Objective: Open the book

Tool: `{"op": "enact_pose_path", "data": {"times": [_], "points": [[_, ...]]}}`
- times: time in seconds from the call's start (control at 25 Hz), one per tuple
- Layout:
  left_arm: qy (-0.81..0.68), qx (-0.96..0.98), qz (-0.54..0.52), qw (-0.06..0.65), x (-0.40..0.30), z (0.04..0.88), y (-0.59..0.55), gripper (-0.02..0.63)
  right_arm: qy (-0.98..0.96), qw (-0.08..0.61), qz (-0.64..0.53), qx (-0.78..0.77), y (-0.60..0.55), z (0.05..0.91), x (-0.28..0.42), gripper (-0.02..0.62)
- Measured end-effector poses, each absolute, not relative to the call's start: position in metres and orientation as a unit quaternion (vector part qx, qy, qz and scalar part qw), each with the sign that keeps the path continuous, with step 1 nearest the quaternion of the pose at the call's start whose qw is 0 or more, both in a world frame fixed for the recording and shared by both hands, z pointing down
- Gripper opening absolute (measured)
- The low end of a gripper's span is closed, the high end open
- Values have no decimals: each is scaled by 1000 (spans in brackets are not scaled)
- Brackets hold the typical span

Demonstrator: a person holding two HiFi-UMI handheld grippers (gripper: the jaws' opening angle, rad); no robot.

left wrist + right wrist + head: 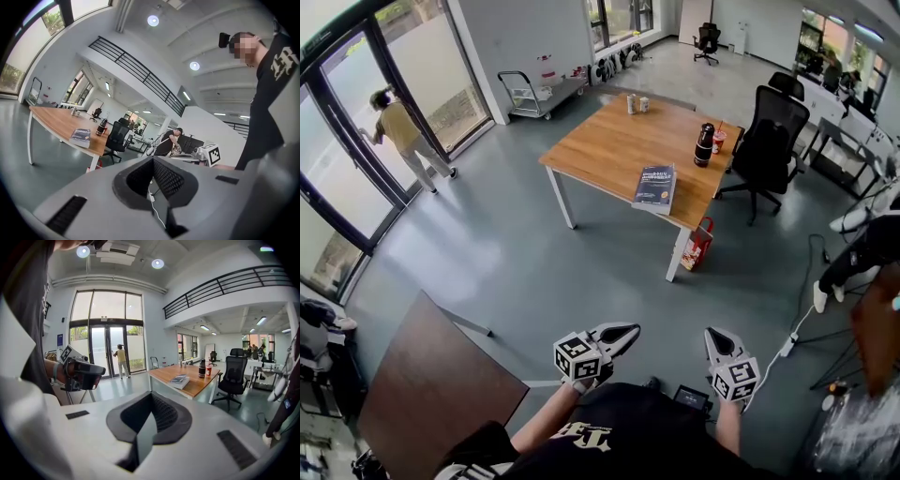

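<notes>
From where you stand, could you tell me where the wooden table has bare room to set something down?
The left half of the table, between the book and the two small containers, is bare. The right edge is crowded by the bottle and red cup.

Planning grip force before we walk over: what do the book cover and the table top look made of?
Book: dark blue cover, probably coated paperback card; too far to judge sheen. Table top: warm brown wood or wood-look laminate, faint grain, fairly matte; legs white, likely painted metal.
</notes>
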State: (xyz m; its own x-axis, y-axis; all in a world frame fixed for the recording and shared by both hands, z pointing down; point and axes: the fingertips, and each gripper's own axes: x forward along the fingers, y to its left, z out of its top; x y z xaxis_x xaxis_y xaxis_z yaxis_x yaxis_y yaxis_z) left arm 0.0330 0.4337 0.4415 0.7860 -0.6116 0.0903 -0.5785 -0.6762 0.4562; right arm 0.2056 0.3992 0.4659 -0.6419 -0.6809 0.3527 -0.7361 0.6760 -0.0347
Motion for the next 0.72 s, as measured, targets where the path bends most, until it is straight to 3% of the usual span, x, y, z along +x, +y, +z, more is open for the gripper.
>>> {"op": "enact_pose_path", "data": {"times": [0.72], "points": [[-258,936,-14,238,126,442,427,6,-875,130,110,453,410,471,296,-12]]}}
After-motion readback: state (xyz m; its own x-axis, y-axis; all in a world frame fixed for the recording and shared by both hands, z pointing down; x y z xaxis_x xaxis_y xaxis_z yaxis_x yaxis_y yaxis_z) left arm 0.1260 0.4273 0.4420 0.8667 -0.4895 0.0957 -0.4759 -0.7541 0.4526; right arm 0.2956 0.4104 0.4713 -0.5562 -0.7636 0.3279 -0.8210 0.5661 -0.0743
